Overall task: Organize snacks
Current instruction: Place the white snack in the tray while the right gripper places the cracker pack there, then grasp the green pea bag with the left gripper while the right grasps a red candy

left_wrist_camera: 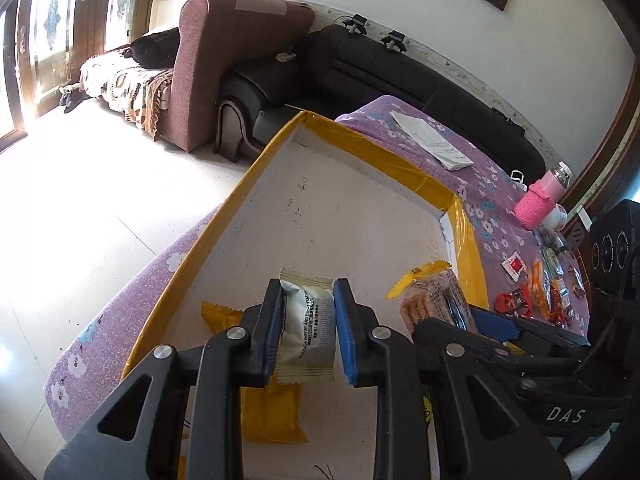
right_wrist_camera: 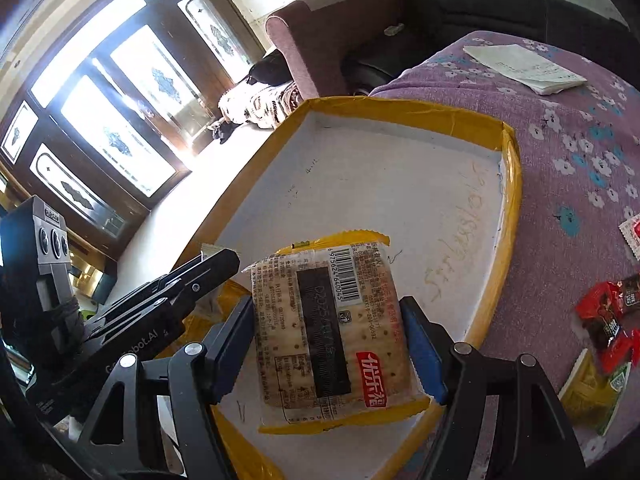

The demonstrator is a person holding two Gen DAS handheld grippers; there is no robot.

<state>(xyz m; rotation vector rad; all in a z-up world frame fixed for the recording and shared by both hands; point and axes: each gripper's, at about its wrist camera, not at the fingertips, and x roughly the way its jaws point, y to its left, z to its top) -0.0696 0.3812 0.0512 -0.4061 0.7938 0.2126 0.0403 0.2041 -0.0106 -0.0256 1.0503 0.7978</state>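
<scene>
left claw (left_wrist_camera: 306, 330) clamped on white snack packet (left_wrist_camera: 306, 320), over tray (left_wrist_camera: 466, 224) near edge | right claw (right_wrist_camera: 326, 344) gripping cracker pack (right_wrist_camera: 332, 332) over tray, likely for drop-in | loose snacks (left_wrist_camera: 536, 292) on surface right edge

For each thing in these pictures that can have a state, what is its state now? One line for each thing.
left gripper: shut on a small white snack packet, above the tray.
right gripper: shut on a cracker packet, above the tray.
yellow-rimmed tray: open top, mostly bare; a yellow packet lies inside.
red snack packets: loose on the purple tablecloth, outside the tray.
folded paper: lying flat on the cloth.
</scene>
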